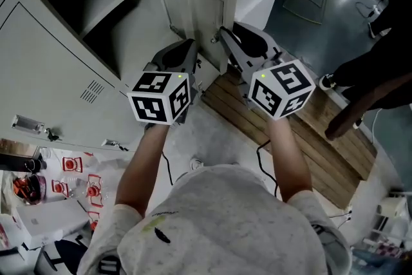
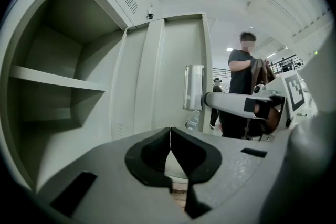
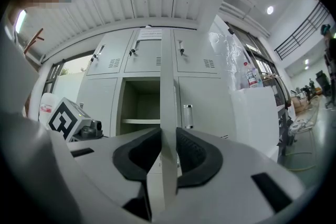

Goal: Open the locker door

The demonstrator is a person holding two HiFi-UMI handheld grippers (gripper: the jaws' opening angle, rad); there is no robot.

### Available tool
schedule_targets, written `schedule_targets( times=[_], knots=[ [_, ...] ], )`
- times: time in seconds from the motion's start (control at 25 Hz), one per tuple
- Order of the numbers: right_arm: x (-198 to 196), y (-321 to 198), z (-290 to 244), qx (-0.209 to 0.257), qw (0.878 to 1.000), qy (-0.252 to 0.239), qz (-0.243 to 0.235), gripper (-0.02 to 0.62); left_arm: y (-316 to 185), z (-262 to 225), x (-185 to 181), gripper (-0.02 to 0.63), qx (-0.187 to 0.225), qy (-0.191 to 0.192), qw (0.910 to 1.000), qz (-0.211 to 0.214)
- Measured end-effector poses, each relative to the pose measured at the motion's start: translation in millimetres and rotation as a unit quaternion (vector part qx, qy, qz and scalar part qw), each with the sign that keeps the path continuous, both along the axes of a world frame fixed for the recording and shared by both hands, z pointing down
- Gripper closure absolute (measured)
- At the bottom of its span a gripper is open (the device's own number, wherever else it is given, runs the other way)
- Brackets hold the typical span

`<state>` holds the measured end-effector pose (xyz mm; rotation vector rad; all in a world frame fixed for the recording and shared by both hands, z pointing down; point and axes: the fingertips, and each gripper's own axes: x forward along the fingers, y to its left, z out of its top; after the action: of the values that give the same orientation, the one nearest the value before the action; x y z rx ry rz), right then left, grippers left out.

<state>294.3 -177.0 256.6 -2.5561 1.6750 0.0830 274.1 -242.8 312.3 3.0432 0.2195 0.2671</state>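
Right tool (image 3: 168,139) was pinching the free edge of the grey sheet-metal locker door (image 3: 167,86), one dark pad on each face of the panel. The right gripper view looked straight along the door's thin edge. The door stood swung out from the locker bank, in front of the open compartment (image 3: 142,102) with its flat shelf (image 2: 58,81). Task judged well along, with the swing not finished.

Left tool (image 2: 169,136) was pressed together with nothing in it, held just beside the right one and facing the open compartment. A chrome handle (image 2: 193,86) showed on the closed neighbouring door.

Risks from here:
- The grip was on thin, smooth sheet metal. A pull across the pads, not along the door's arc, could slide the pads off the edge.
- Holding the wrist fixed while the door turned would twist the panel between the pads and strain the hinge.
- The idle left tool sat near the door's path and could be struck.
- A bystander in dark clothes (image 2: 244,76) stood beyond the right tool, so a wide swing might reach that way.
- The operator stood at the edge of a wooden slatted platform (image 1: 322,132), so stepping back could mean a trip.
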Motion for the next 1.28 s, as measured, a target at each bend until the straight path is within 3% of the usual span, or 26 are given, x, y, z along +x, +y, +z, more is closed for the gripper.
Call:
schedule_targets(
  times=[0.48,1.28],
  knots=[
    [48,20,0,-0.001,1.000,-0.003,0.025,0.512,22,6,24,0.598,0.003,-0.007,0.9998,0.017],
    [100,29,1,0.007,0.996,-0.023,0.085,0.503,11,3,17,0.598,0.004,-0.005,1.0000,0.000]
  ],
)
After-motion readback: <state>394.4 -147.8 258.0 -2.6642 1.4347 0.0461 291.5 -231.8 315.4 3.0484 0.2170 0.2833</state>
